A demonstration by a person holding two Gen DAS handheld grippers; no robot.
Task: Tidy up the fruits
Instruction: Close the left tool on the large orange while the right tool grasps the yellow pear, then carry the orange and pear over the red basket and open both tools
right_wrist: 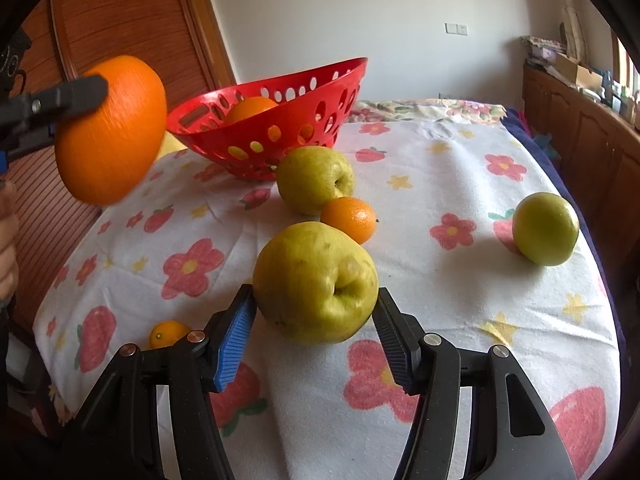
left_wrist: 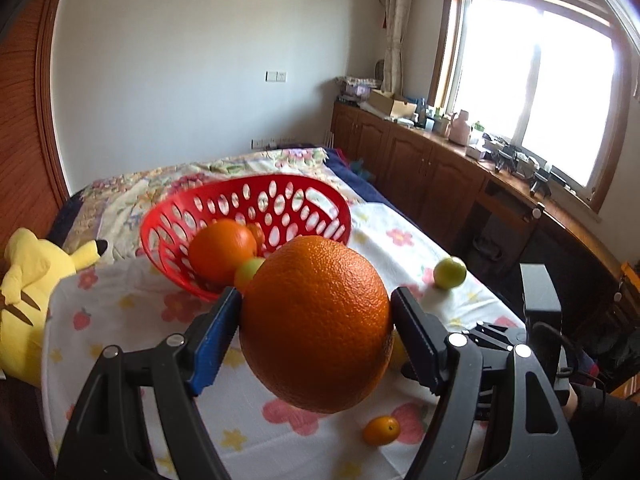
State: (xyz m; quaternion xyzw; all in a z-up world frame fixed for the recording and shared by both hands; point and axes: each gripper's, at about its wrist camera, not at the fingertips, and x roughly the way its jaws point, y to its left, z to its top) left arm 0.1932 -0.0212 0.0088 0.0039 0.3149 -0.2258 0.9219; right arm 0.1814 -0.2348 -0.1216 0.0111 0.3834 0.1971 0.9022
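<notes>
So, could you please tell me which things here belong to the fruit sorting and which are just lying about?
Part of the job:
- large orange in left gripper
- pear between right gripper fingers
- red basket
- loose green fruit

Just lying about:
- yellow plush toy
- cardboard box

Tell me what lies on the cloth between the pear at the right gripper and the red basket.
In the right wrist view, a small orange and a second pear lie between the near pear and the red basket.
</notes>
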